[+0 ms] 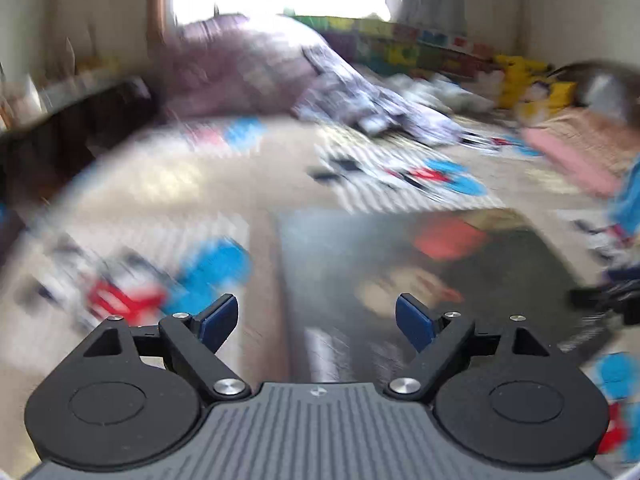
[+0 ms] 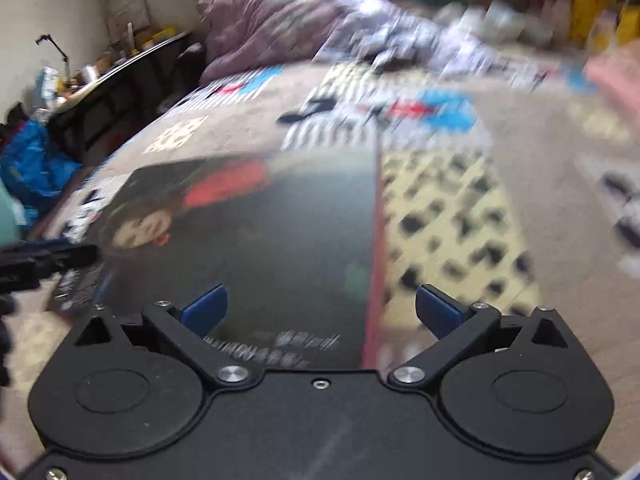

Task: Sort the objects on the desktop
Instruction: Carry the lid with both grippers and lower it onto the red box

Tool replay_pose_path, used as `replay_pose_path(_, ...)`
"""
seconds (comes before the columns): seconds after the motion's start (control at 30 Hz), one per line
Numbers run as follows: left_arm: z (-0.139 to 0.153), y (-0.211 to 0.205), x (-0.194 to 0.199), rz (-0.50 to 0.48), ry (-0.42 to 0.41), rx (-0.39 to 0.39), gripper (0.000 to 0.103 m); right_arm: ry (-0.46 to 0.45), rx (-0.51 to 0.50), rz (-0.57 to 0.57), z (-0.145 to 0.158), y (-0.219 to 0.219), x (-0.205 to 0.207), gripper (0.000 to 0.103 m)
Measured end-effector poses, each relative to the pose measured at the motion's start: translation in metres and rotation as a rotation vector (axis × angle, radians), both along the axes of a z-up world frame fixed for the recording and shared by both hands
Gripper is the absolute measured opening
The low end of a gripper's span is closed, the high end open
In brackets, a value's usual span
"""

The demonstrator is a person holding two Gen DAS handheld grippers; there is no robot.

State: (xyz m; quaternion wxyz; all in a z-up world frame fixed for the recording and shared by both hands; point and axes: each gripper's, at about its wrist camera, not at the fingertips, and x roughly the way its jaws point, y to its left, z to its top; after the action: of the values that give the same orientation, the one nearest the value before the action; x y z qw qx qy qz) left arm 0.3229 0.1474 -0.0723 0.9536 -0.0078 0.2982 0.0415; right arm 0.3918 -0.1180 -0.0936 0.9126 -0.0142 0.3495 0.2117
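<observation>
A large dark book (image 1: 400,264) with a portrait and a red patch on its cover lies flat on the patterned bed sheet (image 1: 168,184). My left gripper (image 1: 316,312) is open above the book's near left edge, nothing between its blue pads. The right wrist view shows the same book (image 2: 260,220) filling the centre. My right gripper (image 2: 320,300) is open over its near right edge, its fingers apart from the cover. Each gripper shows in the other's view as a dark shape: the right gripper (image 1: 612,300), the left gripper (image 2: 40,264). Both views are motion-blurred.
A heaped purple quilt (image 1: 240,64) lies at the far end of the bed, with scattered clothes (image 1: 400,112) beside it. A dark cluttered desk (image 2: 120,76) and a blue bag (image 2: 32,160) stand to the left. Colourful panels (image 1: 420,44) line the back wall.
</observation>
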Motion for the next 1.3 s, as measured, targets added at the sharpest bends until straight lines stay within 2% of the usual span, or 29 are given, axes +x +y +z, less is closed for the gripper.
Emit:
replay_pose_path(0.07, 0.007, -0.008, -0.003, -0.042, -0.043, 0.031, 0.086, -0.094, -0.018, 0.008, 0.01, 0.004, -0.007, 0.102)
replay_pose_path(0.1, 0.008, -0.012, -0.002, -0.073, -0.048, 0.019, 0.086, -0.145, -0.023, 0.028, 0.015, 0.006, -0.012, 0.102)
replay_pose_path(0.17, 0.004, -0.022, 0.001, -0.127, -0.03, 0.017, 0.086, -0.205, -0.043, 0.125, 0.02, 0.016, -0.02, 0.102)
replay_pose_path(0.27, -0.011, -0.041, 0.009, -0.17, 0.054, 0.069, 0.086, -0.185, -0.056, 0.252, 0.015, 0.032, -0.027, 0.102)
replay_pose_path(0.3, -0.018, -0.045, 0.013, -0.173, 0.091, 0.082, 0.086, -0.139, -0.064, 0.265, 0.009, 0.035, -0.025, 0.102)
replay_pose_path(0.37, -0.026, -0.044, 0.017, -0.159, 0.119, 0.037, 0.087, -0.028, -0.083, 0.275, -0.006, 0.043, -0.017, 0.103)
replay_pose_path(0.43, -0.028, -0.038, 0.018, -0.144, 0.131, -0.003, 0.087, -0.053, -0.092, 0.296, -0.01, 0.042, -0.019, 0.103)
replay_pose_path(0.57, -0.028, -0.039, 0.015, -0.144, 0.132, 0.005, 0.087, -0.01, -0.064, 0.326, -0.007, 0.037, -0.012, 0.102)
replay_pose_path(0.7, -0.024, -0.042, 0.007, -0.141, 0.155, 0.005, 0.09, 0.0, -0.08, 0.359, -0.005, 0.032, -0.017, 0.102)
replay_pose_path(0.8, -0.019, -0.044, 0.0, -0.154, 0.201, 0.004, 0.092, 0.02, -0.119, 0.349, -0.001, 0.023, -0.018, 0.102)
replay_pose_path(0.9, -0.014, -0.046, -0.007, -0.17, 0.26, 0.009, 0.092, 0.057, -0.175, 0.256, -0.001, 0.002, -0.018, 0.102)
replay_pose_path(1.07, -0.011, -0.061, -0.029, -0.213, 0.364, 0.126, 0.092, 0.037, -0.273, 0.142, 0.006, -0.044, -0.031, 0.102)
replay_pose_path(1.17, -0.002, -0.066, -0.045, -0.221, 0.366, 0.153, 0.092, 0.004, -0.277, 0.118, 0.02, -0.067, -0.043, 0.102)
replay_pose_path(1.3, 0.019, -0.073, -0.067, -0.211, 0.324, 0.137, 0.092, -0.025, -0.24, 0.124, 0.044, -0.087, -0.065, 0.102)
